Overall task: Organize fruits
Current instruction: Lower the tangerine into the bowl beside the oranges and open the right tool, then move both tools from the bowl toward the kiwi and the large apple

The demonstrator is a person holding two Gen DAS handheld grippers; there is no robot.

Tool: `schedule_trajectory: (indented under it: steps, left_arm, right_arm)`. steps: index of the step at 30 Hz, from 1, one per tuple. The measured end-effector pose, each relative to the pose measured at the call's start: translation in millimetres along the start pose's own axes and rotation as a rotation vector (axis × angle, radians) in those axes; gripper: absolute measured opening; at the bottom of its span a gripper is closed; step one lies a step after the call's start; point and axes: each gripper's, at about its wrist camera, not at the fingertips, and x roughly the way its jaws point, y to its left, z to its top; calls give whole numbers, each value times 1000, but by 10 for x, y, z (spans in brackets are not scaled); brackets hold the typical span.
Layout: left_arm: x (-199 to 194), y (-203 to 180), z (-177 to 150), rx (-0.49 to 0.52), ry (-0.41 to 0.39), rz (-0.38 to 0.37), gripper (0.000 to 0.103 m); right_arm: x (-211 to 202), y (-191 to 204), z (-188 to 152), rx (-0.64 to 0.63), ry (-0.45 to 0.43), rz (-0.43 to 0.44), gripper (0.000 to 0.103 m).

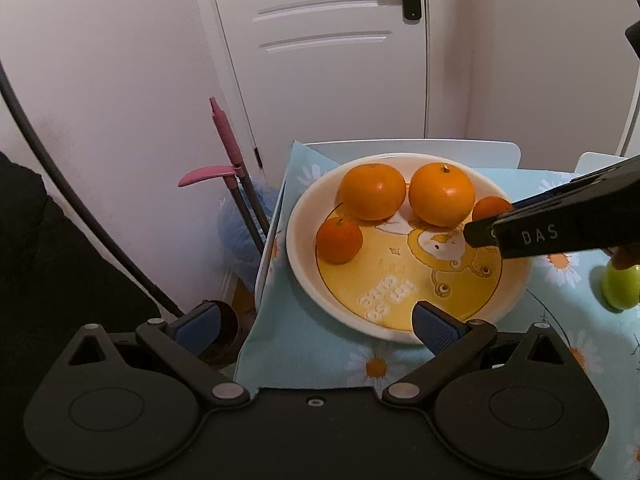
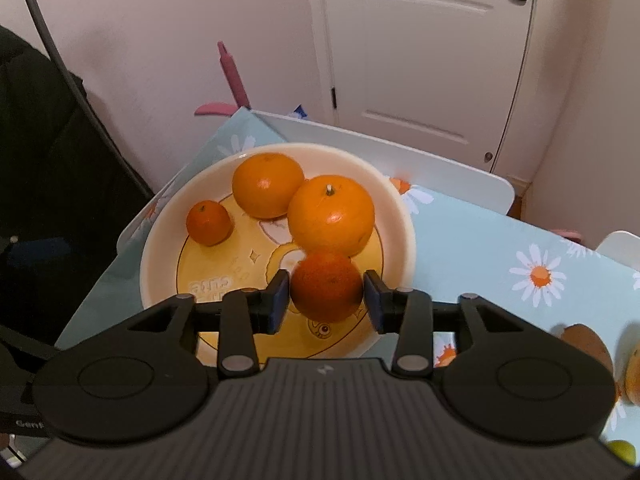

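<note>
While it sits between the right gripper [image 2: 326, 298] pads, the small dark-orange mandarin [image 2: 326, 286] hangs just above the yellow floor of the cream-rimmed cartoon plate [image 2: 160, 240], near its right side. Likely handling: light, rounded, a soft loose peel over yielding flesh; smooth enough to roll, easily bruised by a hard squeeze. Best hold: across the widest middle, as the pads now stand. Right tongs: half open, the blue pads [image 2: 278, 300] at the fruit's two flanks; the left pad seems to touch, the right shows a slight gap, so whether the fruit is clamped or just let go I cannot tell.

Already on the plate: two large oranges [image 2: 268, 184] [image 2: 331, 214] touching each other at the far side, and a second small mandarin [image 2: 209, 222] apart at the left.

Left gripper [image 1: 316, 326]: fingers wide apart, holding nothing, one pad over the plate's near rim.

Beneath: pale-blue daisy-print tablecloth [image 2: 480, 248]. On it, well apart at the right: a green fruit [image 1: 622, 288] and a brown item [image 2: 586, 346], partly hidden.
</note>
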Motion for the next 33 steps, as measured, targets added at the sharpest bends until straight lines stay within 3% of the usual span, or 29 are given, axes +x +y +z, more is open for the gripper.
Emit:
schedule_trajectory:
  steps: [2, 4, 23, 33]
  left_arm:
    - [-31, 14, -14, -8, 1, -5, 103]
    - [-68, 18, -28, -12, -2, -9, 103]
    - [-643, 82, 96, -6, -87, -58, 103]
    - [-870, -53, 236, 55, -160, -139, 103]
  right_arm:
    - [-53, 6, 4, 0, -20, -12, 89]
    - [-122, 13, 4, 3, -44, -21, 103]
    - [-1006, 70, -149, 97, -111, -94, 103]
    - [-1530, -176, -393, 212, -151, -190, 103]
